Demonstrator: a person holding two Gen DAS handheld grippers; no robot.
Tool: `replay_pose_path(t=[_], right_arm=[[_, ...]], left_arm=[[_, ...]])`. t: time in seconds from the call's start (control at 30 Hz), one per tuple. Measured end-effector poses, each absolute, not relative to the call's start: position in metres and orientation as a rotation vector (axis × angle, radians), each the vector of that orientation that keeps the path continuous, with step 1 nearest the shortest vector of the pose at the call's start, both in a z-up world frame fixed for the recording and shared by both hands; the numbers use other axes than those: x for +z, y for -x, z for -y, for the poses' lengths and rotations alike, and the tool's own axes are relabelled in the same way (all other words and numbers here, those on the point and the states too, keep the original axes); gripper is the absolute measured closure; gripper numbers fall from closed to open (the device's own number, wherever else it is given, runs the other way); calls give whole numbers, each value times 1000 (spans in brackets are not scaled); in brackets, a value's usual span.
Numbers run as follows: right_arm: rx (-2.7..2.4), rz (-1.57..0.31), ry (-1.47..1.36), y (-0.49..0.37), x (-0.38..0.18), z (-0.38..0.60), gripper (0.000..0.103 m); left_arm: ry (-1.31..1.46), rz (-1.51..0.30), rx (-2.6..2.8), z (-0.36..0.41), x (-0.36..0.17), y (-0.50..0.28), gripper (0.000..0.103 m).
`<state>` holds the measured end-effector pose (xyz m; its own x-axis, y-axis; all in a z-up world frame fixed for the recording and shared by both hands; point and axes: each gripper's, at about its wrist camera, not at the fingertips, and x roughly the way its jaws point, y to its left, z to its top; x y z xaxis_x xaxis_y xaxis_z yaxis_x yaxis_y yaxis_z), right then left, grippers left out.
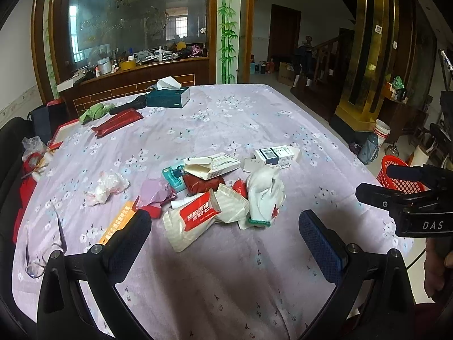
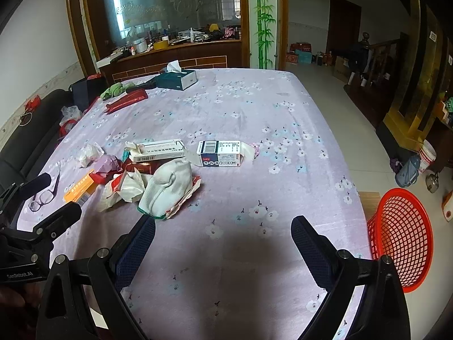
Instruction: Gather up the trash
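Lilac flowered cloth covers the counter [image 2: 254, 107], and the trash sits in a loose heap left of its middle. Going left to right: a pair of dark-framed glasses [image 2: 42, 197] near the edge, not trash by the look of them; a crumpled white plastic bag [image 1: 109, 188]; a flat orange cardboard box [image 2: 79, 188]; a torn red-and-white paper wrapper [image 1: 195, 215]; a soft white knitted glove with a green cuff [image 2: 167, 188] lying on the wrappers; an opened white cardboard medicine box [image 2: 158, 150]; and a white-and-navy barcode carton [image 2: 219, 153] apart from the heap. On the floor just beside the counter's right edge stands a red plastic mesh basket [image 2: 402, 238].

Everything looks light. The wrappers and glove are limp and should be pinched at a raised fold; the cartons are stiff but crushable, best taken across their narrow sides.

Left tongs [image 1: 223, 238] hang spread and empty before the heap; right tongs [image 2: 223, 243] are spread and empty over bare cloth.
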<state>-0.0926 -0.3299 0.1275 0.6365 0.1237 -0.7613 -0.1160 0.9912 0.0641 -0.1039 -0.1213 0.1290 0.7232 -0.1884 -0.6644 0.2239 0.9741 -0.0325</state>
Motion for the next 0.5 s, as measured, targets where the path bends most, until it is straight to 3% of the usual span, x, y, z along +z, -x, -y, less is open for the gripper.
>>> replay_pose_path(t=[0.27,0.5], right_arm=[[149,-881,1,95,125,321,5],[191,-937,-61,88,115,320,17]], left_arm=[[-38,-733,-225,110,124,111,0],[71,-784,-176,66,113,102,0]])
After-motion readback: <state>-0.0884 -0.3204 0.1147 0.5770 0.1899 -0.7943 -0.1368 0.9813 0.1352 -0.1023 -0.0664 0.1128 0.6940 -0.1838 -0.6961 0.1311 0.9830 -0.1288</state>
